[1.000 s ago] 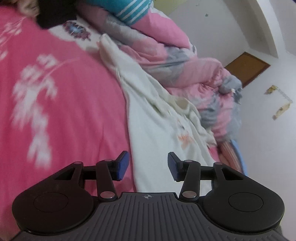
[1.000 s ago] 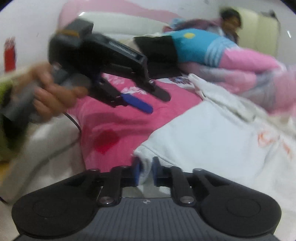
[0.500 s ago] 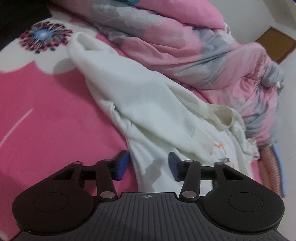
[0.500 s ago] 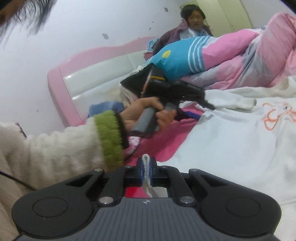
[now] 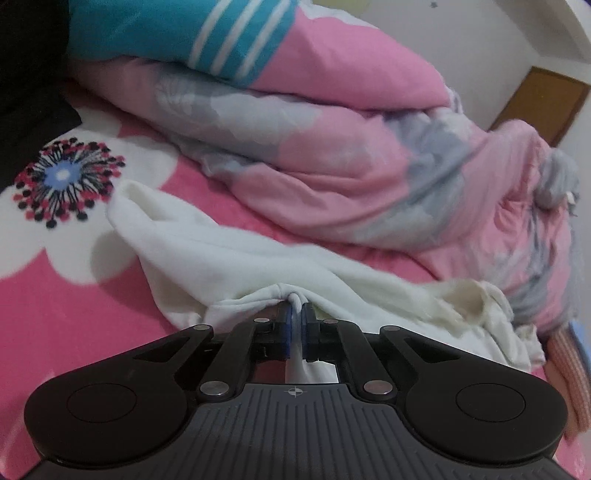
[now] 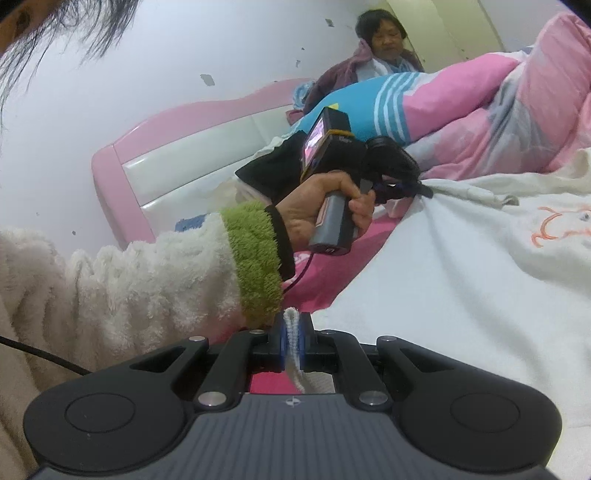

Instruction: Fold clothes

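Observation:
A white sweatshirt point(image 6: 461, 273) with an orange print lies spread on the pink bed. In the left wrist view its sleeve point(image 5: 207, 243) stretches away to the left. My left gripper point(image 5: 294, 314) is shut on a bunched fold of the white sweatshirt near the shoulder. The same left gripper point(image 6: 410, 188) shows in the right wrist view, held by a hand point(image 6: 325, 206), pinching the cloth into a peak. My right gripper point(image 6: 291, 328) is shut on the ribbed hem edge of the sweatshirt, which stands up between its blue pads.
A pink and grey quilt point(image 5: 351, 147) is heaped along the far side of the bed, with a blue striped cushion point(image 5: 192, 33) on top. A pink flowered blanket point(image 5: 55, 258) covers the mattress. A person point(image 6: 380, 48) sits by the pink headboard point(image 6: 192, 147). A fluffy sleeve point(image 6: 129, 273) crosses at left.
My left gripper went from open above the sweatshirt to shut on a fold of it. The right gripper keeps its hold on the hem.

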Demonstrator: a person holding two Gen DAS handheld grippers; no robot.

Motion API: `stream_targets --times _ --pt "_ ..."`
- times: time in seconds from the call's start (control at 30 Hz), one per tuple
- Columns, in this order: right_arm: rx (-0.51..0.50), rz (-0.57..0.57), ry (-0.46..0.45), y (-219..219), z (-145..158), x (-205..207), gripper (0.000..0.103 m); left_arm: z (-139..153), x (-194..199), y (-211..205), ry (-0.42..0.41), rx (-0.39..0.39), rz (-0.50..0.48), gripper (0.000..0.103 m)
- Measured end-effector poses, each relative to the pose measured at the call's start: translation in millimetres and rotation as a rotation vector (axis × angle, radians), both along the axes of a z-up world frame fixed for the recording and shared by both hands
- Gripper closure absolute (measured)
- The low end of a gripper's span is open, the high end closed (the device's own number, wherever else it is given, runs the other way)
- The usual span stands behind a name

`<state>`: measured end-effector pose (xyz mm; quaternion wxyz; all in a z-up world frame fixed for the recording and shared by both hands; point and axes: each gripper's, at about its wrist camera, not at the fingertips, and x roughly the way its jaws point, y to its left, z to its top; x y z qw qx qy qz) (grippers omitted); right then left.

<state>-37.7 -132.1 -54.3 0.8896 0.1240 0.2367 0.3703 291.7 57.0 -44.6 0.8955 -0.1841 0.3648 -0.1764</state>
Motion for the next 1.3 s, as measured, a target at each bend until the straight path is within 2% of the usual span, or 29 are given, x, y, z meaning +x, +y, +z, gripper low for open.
stream_targets --times 0.2,0.27,0.33,0.37,0.4,0.43,0.47,0.57,0.63,0.7,0.8,0.83,0.9,1.0,1.1,1.13,1.17,1.2,1.23,1.27,1.3 --pt "-0.005 0.031 0.048 30 -24 23 0.097 -18 19 3 0.022 0.031 0.062 0.099" --pt "-0.045 0.045 0.116 43 -36 30 0.097 -22 17 0 0.023 0.056 0.057 0.095" --pt "-0.045 0.046 0.147 43 -36 28 0.095 -18 10 -2 0.02 0.09 0.04 0.092" --pt "-0.041 0.04 0.147 39 -32 25 0.089 -14 4 -2 0.029 0.098 0.029 0.085" --pt "-0.039 0.03 0.142 33 -26 21 0.076 -10 -2 -2 0.037 0.105 0.017 0.082" --pt "-0.037 0.02 0.137 26 -20 16 0.068 -6 -8 -1 0.046 0.112 0.006 0.072" --pt "-0.022 0.011 0.128 14 -12 10 0.059 -2 -18 -1 0.039 0.123 0.0 0.064" --pt "0.055 -0.021 0.096 -38 16 -10 0.056 13 -52 0 -0.009 0.155 -0.028 0.063" --pt "0.099 -0.069 0.086 -87 38 -17 0.046 22 -77 -2 -0.037 0.159 -0.054 0.062" --pt "0.124 -0.156 0.072 -140 59 -14 0.029 27 -102 -8 -0.052 0.157 -0.098 0.062" --pt "0.1 -0.349 0.077 -213 75 25 0.015 23 -133 -26 -0.041 0.184 -0.17 0.061" --pt "0.082 -0.417 0.086 -236 78 42 0.013 19 -140 -33 -0.039 0.218 -0.164 0.061" --pt "0.052 -0.523 0.159 -274 69 88 0.012 8 -153 -45 -0.041 0.291 -0.144 0.061" --pt "0.019 -0.665 0.297 -318 41 156 0.012 -8 -162 -52 -0.046 0.339 -0.113 0.062" --pt "0.027 -0.703 0.416 -336 9 206 0.016 -11 -172 -51 -0.076 0.36 -0.105 0.062" --pt "0.026 -0.71 0.426 -339 4 215 0.017 -12 -175 -51 -0.086 0.367 -0.102 0.062" --pt "0.022 -0.713 0.413 -339 4 217 0.027 -13 -179 -51 -0.097 0.373 -0.099 0.062" --pt "0.017 -0.716 0.4 -339 4 220 0.043 -14 -181 -50 -0.101 0.372 -0.101 0.062" --pt "0.012 -0.719 0.387 -340 5 222 0.052 -14 -183 -49 -0.105 0.371 -0.104 0.062" --pt "0.007 -0.721 0.374 -340 5 225 0.083 -15 -185 -48 -0.109 0.369 -0.107 0.062" --pt "0.003 -0.724 0.362 -340 5 227 0.096 -16 -187 -47 -0.113 0.368 -0.11 0.062"
